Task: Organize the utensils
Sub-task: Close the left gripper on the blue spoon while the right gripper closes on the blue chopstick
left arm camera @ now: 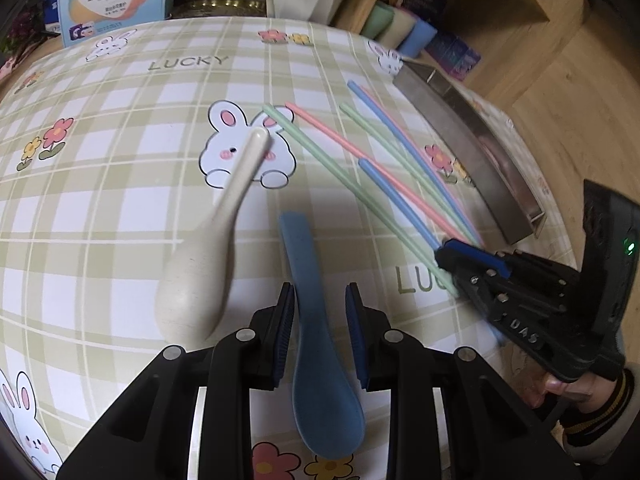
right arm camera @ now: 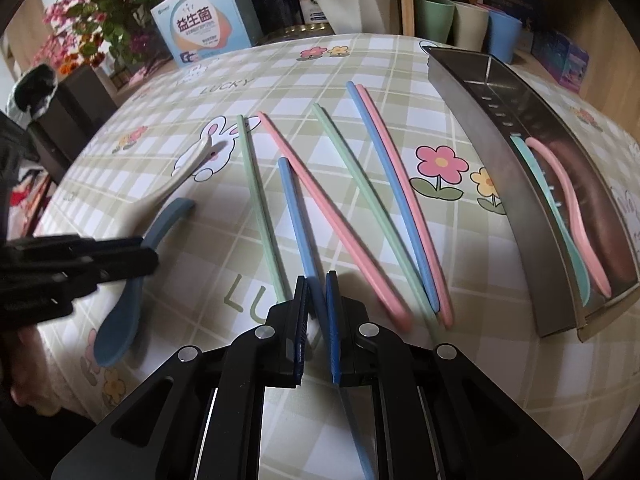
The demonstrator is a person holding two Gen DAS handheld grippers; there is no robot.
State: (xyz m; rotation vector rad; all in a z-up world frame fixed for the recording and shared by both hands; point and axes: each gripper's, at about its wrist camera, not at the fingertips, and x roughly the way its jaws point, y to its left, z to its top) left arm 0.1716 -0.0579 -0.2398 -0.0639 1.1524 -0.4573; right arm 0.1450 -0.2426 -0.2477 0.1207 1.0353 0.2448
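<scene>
A blue spoon (left arm camera: 320,380) lies on the checked tablecloth, its neck between the fingers of my left gripper (left arm camera: 320,320). The jaws stand open around it, with a gap on the right side. A cream spoon (left arm camera: 208,248) lies just left of it. My right gripper (right arm camera: 318,312) is shut on the lower end of a blue chopstick (right arm camera: 296,208); it also shows at the right of the left wrist view (left arm camera: 442,258). Several more green, pink and blue chopsticks (right arm camera: 380,184) lie fanned out beside it. The metal tray (right arm camera: 460,92) at the right holds a pink spoon (right arm camera: 576,216) and a teal spoon (right arm camera: 536,168).
A printed box (right arm camera: 200,28) and flowers (right arm camera: 92,12) stand at the table's far edge. Three cups (right arm camera: 472,20) sit behind the tray. The table's right edge runs just beyond the tray, with wooden floor (left arm camera: 560,100) past it.
</scene>
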